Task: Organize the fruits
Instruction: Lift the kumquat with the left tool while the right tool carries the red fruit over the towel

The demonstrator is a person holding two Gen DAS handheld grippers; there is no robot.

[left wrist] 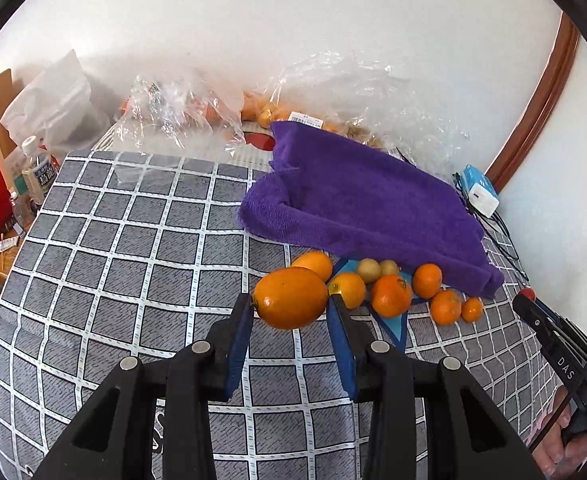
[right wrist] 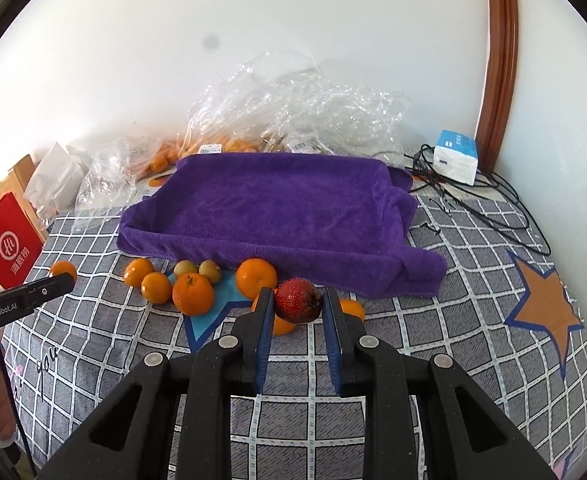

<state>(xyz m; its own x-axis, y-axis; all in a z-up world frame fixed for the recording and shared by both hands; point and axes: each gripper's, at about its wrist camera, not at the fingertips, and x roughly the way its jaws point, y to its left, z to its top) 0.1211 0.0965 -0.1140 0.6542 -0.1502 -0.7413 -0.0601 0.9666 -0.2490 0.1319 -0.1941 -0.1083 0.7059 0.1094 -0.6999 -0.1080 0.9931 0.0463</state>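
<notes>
My left gripper [left wrist: 290,300] is shut on a large orange [left wrist: 289,297], held above the checked cloth. My right gripper [right wrist: 298,300] is shut on a small red fruit [right wrist: 298,300] with a dark end, also lifted. Several oranges [right wrist: 192,294] and two small green-brown fruits [right wrist: 197,269] lie in a loose pile along the front edge of a purple towel [right wrist: 285,208]. That pile of oranges [left wrist: 391,295] sits just beyond my left fingers, with the purple towel [left wrist: 357,204] behind it. The left gripper's tip [right wrist: 49,285] shows at the left of the right wrist view.
Crumpled clear plastic bags [right wrist: 293,112] with more fruit lie behind the towel against the white wall. A blue-white box [right wrist: 455,156] and black cables [right wrist: 493,208] sit at the right. A red paper bag [right wrist: 7,242] and bottles [left wrist: 39,172] stand off the left edge.
</notes>
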